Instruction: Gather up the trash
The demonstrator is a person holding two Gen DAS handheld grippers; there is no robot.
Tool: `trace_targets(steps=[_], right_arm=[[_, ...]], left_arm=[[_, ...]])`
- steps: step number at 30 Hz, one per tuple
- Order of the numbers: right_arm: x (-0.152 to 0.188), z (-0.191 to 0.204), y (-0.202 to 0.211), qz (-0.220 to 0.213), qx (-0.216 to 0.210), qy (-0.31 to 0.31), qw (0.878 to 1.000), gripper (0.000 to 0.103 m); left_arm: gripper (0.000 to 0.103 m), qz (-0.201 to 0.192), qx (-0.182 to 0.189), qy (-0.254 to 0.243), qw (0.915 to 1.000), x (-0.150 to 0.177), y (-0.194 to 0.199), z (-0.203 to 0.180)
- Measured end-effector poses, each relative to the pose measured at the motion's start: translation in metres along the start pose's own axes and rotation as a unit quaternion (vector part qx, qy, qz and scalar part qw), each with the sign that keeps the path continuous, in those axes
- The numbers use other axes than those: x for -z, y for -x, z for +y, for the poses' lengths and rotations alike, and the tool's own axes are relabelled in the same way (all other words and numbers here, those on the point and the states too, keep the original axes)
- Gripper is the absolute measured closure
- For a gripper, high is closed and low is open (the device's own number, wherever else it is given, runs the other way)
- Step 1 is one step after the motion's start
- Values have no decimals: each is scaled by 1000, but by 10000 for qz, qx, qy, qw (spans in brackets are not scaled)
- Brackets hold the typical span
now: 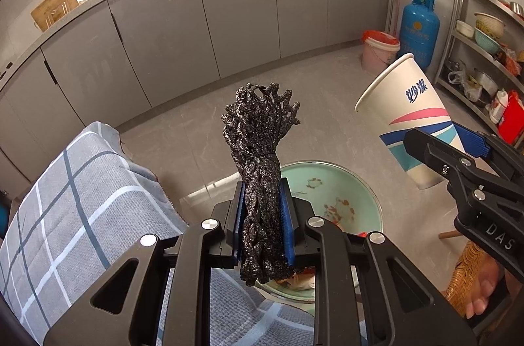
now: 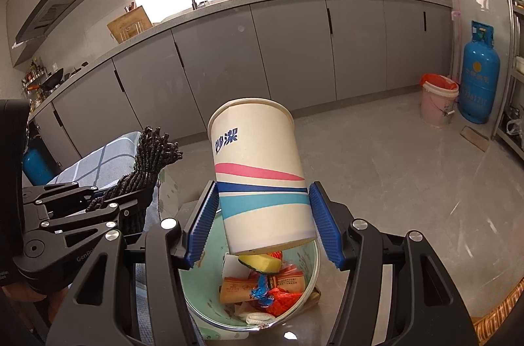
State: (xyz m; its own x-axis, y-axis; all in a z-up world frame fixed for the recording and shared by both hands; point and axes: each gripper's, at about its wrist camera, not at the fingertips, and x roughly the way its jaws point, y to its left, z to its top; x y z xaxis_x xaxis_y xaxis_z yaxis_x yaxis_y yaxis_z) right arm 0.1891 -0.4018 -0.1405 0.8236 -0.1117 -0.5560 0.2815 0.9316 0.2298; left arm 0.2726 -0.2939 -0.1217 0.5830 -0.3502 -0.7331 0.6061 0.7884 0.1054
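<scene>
- While both tools hang over the pale green basin (image 2: 312, 260) on the floor, each one carries a piece of trash.
- The left tool (image 1: 263, 215) is clamped on a bundle of black twisted cord (image 1: 260, 149); the bundle's long axis runs straight along the blue pads (image 1: 287, 221), its frayed looped end pointing forward and up, its lower end hanging past the pads toward the basin.
- The right tool (image 2: 263, 221) grips a paper cup (image 2: 258, 175) by its lower wall (printed with pink, blue and teal stripes), base down over the basin, open mouth pointing up and tipped slightly left in the right wrist view.
- Inside the basin lie wrappers (image 2: 262, 287) and a yellow sponge (image 2: 262, 262).
- A grey checked cloth (image 1: 68, 198) lies to the basin's left.
</scene>
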Motion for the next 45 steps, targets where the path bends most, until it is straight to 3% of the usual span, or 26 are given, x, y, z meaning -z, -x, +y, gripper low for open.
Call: trace_targets(steps=[15, 16, 17, 18, 19, 23, 25, 29, 45], right_arm=[[-8, 2, -18, 113, -81, 91, 9999, 44], [-7, 1, -18, 93, -84, 88, 9999, 44], [-6, 0, -18, 50, -41, 75, 10000, 32], [-6, -2, -16, -28, 32, 49, 10000, 23], [-5, -5, -12, -141, 95, 21, 9999, 11], [4, -12, -4, -153, 141, -143, 9997, 10], [9, -13, 5, -178, 193, -225, 9994, 10], [20, -6, 31, -344, 262, -267, 9987, 9], [29, 38, 68, -493, 65, -10, 9988, 8]], left_arm=[[80, 75, 71, 48, 9999, 0, -11, 1], [72, 66, 34, 64, 10000, 0, -11, 2], [61, 69, -4, 86, 9999, 0, -11, 2], [39, 53, -36, 104, 9999, 1, -10, 4], [32, -12, -126, 128, 9998, 3, -8, 6], [31, 42, -180, 195, 9996, 8, -6, 11], [22, -16, -270, 245, 9993, 11, -1, 16], [14, -243, -350, 341, 9985, 20, 22, 22], [12, -637, -562, 549, 9949, 44, 88, 45]])
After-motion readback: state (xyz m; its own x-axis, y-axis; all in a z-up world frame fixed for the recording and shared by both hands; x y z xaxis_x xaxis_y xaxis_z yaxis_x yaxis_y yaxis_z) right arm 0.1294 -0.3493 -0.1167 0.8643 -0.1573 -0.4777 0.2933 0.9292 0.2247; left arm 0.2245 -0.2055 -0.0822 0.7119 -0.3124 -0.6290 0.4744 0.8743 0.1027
